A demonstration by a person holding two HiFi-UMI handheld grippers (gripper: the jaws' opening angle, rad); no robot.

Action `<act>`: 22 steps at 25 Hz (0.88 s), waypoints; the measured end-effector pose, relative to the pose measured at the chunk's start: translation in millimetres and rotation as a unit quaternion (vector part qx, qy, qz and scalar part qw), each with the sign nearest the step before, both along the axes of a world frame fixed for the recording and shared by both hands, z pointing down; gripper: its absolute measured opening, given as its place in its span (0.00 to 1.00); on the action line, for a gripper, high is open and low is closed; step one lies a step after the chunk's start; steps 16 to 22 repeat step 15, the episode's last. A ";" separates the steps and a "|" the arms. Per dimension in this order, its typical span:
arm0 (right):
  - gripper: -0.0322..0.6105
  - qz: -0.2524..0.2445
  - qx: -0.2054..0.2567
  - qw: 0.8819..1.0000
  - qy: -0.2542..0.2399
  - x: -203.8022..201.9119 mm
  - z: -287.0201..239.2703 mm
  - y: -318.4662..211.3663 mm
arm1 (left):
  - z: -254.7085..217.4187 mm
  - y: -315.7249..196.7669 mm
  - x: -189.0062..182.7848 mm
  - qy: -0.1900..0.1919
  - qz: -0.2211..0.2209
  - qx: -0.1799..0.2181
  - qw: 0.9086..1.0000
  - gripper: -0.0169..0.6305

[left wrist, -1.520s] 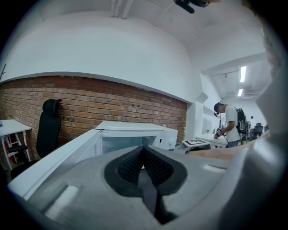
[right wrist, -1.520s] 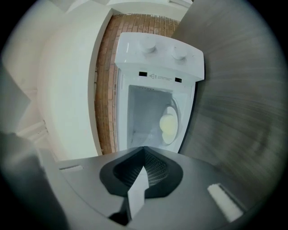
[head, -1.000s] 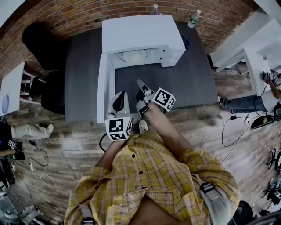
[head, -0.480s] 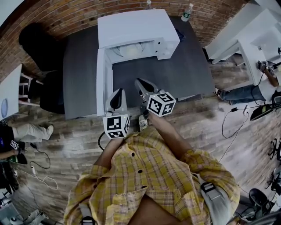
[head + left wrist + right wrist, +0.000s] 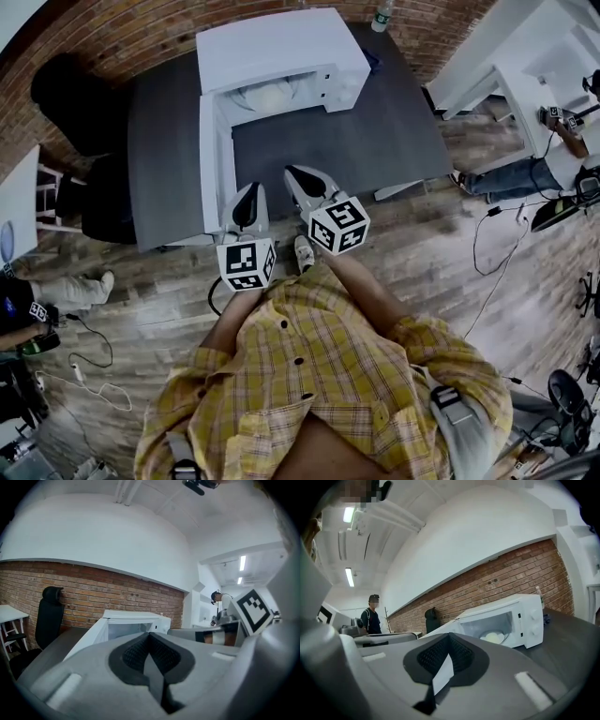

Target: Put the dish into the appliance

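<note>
I see the dish [image 5: 265, 95] as a pale round shape inside the microwave [image 5: 272, 47], well back from the cavity mouth. The right gripper view shows it there too, sitting low in the lit opening. The microwave stands at the far side of the dark tabletop [image 5: 366, 141]. Its door [image 5: 208, 159] is swung fully open on the left and reaches almost to the near edge. To the right of the door, the stretch from the cavity mouth to the near edge is bare, so I have open room there. A black chair [image 5: 66, 94] stands off the left end and a bottle [image 5: 382, 13] sits behind the microwave.

My left hand-held gripper [image 5: 249, 192] hangs over the near edge just beside the door's free end. I cannot tell whether it touches the door. Its jaws are clenched together on nothing. My right hand-held gripper [image 5: 298, 176] is just beside it over bare tabletop, pointing at the cavity. Its jaws are likewise pressed together and empty. Both are well apart from the dish.
</note>
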State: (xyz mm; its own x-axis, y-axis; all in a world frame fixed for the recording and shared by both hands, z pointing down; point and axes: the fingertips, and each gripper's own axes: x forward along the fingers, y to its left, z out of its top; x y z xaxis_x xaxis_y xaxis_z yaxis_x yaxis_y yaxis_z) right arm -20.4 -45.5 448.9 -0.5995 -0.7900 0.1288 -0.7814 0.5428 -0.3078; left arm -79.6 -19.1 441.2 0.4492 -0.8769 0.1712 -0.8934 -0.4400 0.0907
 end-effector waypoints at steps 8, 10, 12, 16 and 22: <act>0.05 0.008 0.037 0.998 0.051 1.8 -8.5 25.5 | -3.4 13.4 10.1 0.006 0.017 0.004 1.000 0.02; 0.05 0.012 0.046 0.997 0.059 1.9 -10.9 33.2 | -5.1 18.5 11.6 0.007 0.020 0.005 1.000 0.02; 0.05 0.015 0.054 0.996 0.063 2.4 -13.9 39.8 | -7.0 23.6 11.9 0.007 0.020 0.008 1.000 0.02; 0.05 0.022 0.064 0.996 0.067 4.8 -18.2 48.0 | -10.4 30.8 11.5 0.006 0.019 0.014 1.000 0.02; 0.05 0.022 0.064 0.996 0.067 4.8 -18.2 48.0 | -10.4 30.8 11.5 0.006 0.019 0.014 1.000 0.02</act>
